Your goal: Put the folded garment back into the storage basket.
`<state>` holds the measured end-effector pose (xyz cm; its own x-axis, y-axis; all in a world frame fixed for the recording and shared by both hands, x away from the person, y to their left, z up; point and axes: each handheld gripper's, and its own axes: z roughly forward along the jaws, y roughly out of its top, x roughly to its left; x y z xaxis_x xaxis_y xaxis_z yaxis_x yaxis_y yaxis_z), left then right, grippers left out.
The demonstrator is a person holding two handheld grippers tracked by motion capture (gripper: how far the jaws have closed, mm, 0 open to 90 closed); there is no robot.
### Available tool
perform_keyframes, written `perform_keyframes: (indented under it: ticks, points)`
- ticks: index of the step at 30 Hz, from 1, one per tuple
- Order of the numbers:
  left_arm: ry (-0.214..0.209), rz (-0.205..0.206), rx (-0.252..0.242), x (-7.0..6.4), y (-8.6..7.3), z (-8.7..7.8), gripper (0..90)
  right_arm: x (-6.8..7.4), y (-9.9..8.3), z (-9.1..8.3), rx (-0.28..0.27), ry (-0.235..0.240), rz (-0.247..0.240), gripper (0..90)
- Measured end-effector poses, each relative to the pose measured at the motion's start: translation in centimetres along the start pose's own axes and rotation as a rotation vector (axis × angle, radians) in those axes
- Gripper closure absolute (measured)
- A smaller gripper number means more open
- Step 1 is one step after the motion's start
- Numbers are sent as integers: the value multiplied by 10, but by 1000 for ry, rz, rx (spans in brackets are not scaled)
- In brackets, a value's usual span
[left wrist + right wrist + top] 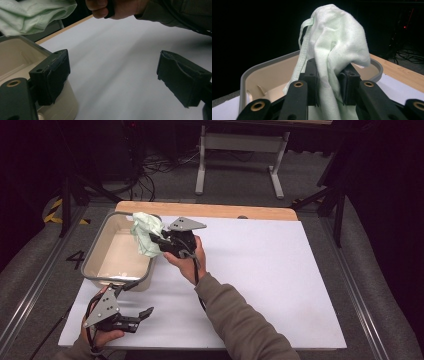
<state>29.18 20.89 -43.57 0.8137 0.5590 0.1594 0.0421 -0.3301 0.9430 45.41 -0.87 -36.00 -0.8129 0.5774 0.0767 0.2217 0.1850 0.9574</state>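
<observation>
While the right gripper [328, 82] is clamped on a pale green cloth [337, 47], its jaws are seen in the right gripper view pressed close together with a bunched fold of fabric pinched between the pads. The cloth is held raised above the right-hand rim of a beige tub [95, 262], as recorded in the high view, with its upper part standing in a crumpled mound above the jaws and its lower part hanging below them toward the tub's interior. A narrow hemmed strip or loop is noted along one edge of the fabric.

The left gripper [142, 316] is held low at the near left of the white table surface [280, 270], just in front of the tub. Its jaws are spread wide and nothing is held between them.

The cloth is judged to be light, soft and limp, with a slightly fleecy texture that should resist slipping. No fragility is expected. Because the material drapes and folds freely, a grip on a gathered bunch, as at present, is considered sound; a hold on a single thin edge is judged less secure. Trailing folds could catch on the tub's rim.
</observation>
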Motion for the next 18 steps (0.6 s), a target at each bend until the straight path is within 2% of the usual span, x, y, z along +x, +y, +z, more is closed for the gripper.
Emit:
perform_keyframes:
  ticks: [9,11,13,14,18]
  points:
    - [2,-12,-13,1,0,-2,130,6,4,17,7,9,12,714]
    - [1,-2,-10,1,0,-2,130,8,4,21,12,10,9,714]
    - [7,-15,-18,1,0,-3,127,9,4,24,16,10,13,712]
    - [17,-7,-18,2,0,-3,127,10,3,26,14,7,14,711]
    - [13,-21,-19,2,-1,-2,127,11,2,32,11,12,27,710]
